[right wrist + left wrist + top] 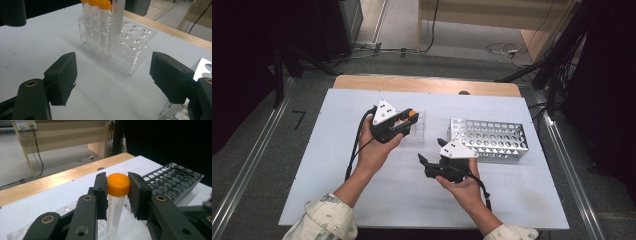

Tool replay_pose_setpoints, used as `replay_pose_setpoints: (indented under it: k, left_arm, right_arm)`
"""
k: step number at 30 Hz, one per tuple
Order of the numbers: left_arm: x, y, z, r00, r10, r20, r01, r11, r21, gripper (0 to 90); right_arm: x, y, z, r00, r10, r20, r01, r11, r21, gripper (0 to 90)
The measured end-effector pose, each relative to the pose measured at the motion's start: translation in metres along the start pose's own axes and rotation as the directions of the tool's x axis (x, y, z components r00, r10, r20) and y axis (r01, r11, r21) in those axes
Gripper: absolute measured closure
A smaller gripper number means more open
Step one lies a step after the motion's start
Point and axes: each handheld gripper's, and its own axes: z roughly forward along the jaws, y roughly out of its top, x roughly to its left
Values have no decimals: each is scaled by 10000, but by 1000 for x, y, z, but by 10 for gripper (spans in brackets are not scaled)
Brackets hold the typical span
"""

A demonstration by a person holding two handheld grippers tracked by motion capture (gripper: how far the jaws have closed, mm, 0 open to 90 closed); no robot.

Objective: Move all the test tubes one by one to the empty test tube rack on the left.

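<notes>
Left fingers: the left gripper [117, 192] is clamped on the orange cap [118, 184] of a clear tube [114, 216], one pad on each side of the cap.
Tube: hangs upright from the fingers, its lower end over the clear rack [418, 128].
Right fingers: the right gripper [112, 77] stands wide apart with nothing between the pads, pointing at the clear rack.
Clear rack: on the white bench [337, 165], left of centre; three more orange-capped tubes [103, 22] stand in its far row in the right gripper view.
Metal rack: a perforated silver rack [489, 140] lies on the bench just right of the clear rack, beside the right hand [462, 182].
Left hand: the left hand [374, 150] holds its gripper above the clear rack.
</notes>
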Motion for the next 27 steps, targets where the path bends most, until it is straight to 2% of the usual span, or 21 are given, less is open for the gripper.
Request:
replay_pose_setpoints:
  k: [6,15,22,27]
  left_arm:
    - [7,2,9,9995,-42,-303,43,10000,57,711]
    - [12,4,18,9990,-115,-428,118,9999,85,710]
    - [15,-2,26,9990,-6,-457,23,9993,363,710]
    - [12,-13,31,9989,53,-458,-25,9981,613,710]
  right_arm:
    - [-3,-5,-4,9999,142,17,-142,9999,11,210]
    - [-3,-5,-7,9999,157,-41,-157,9998,-89,219]
    - [-3,-5,-7,9999,163,-55,-163,9998,-100,221]
    - [-3,-5,-8,9997,247,-64,-248,9996,-128,221]
